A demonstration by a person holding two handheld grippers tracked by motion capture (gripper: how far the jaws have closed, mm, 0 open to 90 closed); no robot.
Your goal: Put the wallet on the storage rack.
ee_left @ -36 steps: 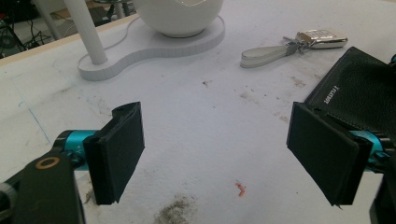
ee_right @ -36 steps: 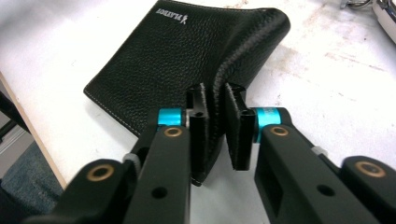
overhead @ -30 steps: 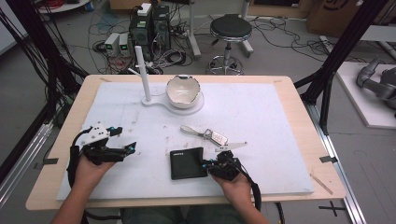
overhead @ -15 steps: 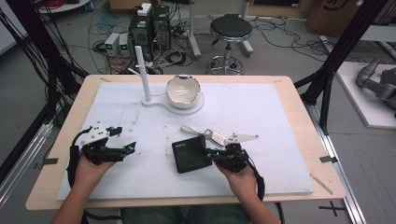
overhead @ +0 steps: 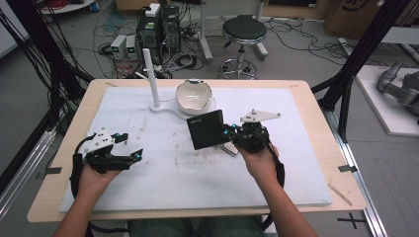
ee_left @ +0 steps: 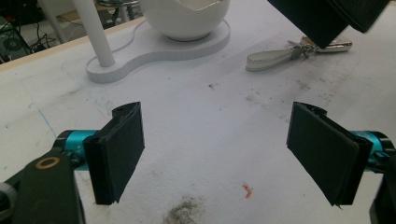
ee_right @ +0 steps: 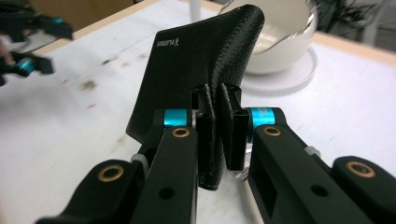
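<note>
Tongs on the right (overhead: 228, 133) are pinching a black wallet (overhead: 207, 129) by one edge, and the wallet hangs clear of the worktop (overhead: 296, 187), tilted, with its free end pointing away from the hand toward the white bowl (overhead: 193, 95). That bowl sits on a white stand with an upright post (overhead: 149, 76), just beyond the wallet's far edge, so the line from these tongs through the wallet runs almost straight to the bowl. If the wallet is meant to go there, the move looks like a short carry forward and over the rim. The right hand is plainly the nearer one. The left tongs (overhead: 129, 155) rest well apart on the other side, spread wide with nothing between them.

Below and just behind the lifted wallet lies a key fob with a pale strap (overhead: 230, 148), close under the right tongs.

From the right gripper view, the grip itself is clear: the two pads (ee_right: 208, 123) close on a fold of the textured leather (ee_right: 187, 79), with the bowl's rim (ee_right: 280, 44) rising just behind it. The left gripper view gives what that one hides: the wallet's lower corner (ee_left: 322, 21) floating above the key fob (ee_left: 299, 49), with bare worktop (ee_left: 210, 140) between the open left pads (ee_left: 121, 149).
</note>
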